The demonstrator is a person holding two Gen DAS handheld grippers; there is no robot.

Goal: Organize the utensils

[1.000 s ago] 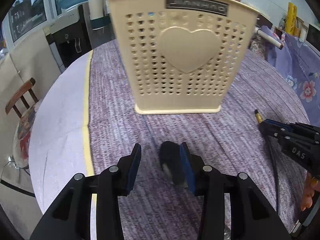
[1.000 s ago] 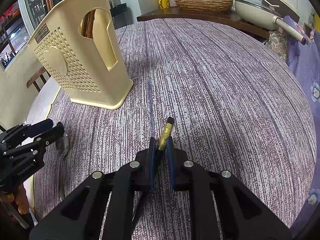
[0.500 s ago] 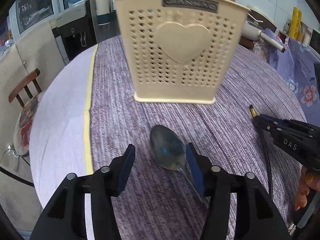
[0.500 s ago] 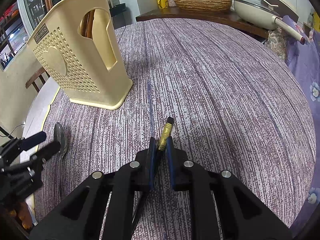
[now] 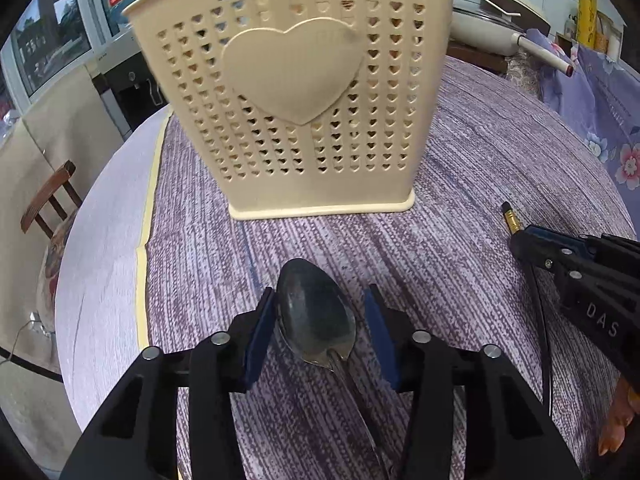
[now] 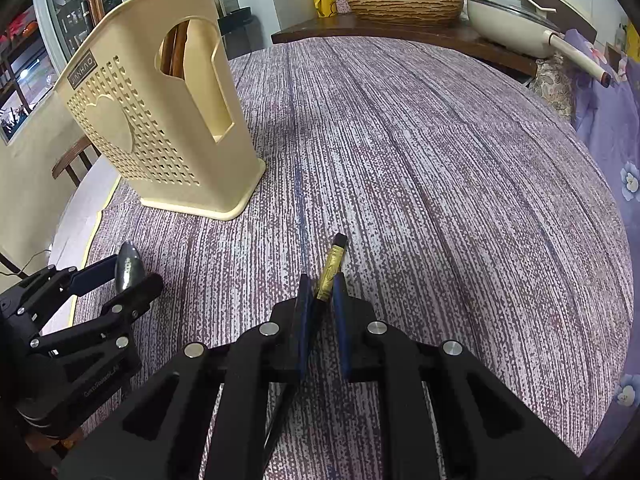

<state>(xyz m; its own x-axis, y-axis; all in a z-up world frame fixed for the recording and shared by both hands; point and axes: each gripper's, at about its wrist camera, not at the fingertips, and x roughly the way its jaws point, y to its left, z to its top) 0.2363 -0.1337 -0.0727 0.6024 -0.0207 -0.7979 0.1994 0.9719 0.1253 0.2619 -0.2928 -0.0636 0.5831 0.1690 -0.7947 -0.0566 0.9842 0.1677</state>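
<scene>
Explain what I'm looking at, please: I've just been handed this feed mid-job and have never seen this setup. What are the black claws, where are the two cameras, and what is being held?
There is no robot here: a person holds a two-finger gripper in each hand, each with a camera looking along its fingers. The left view shows the left gripper straddling the bowl of a spoon. Its jaws have just been closing, and a gap shows at one pad. The right view shows the right gripper clamped on a black, gold-banded chopstick. A cream utensil holder stands on the purple tablecloth.
</scene>
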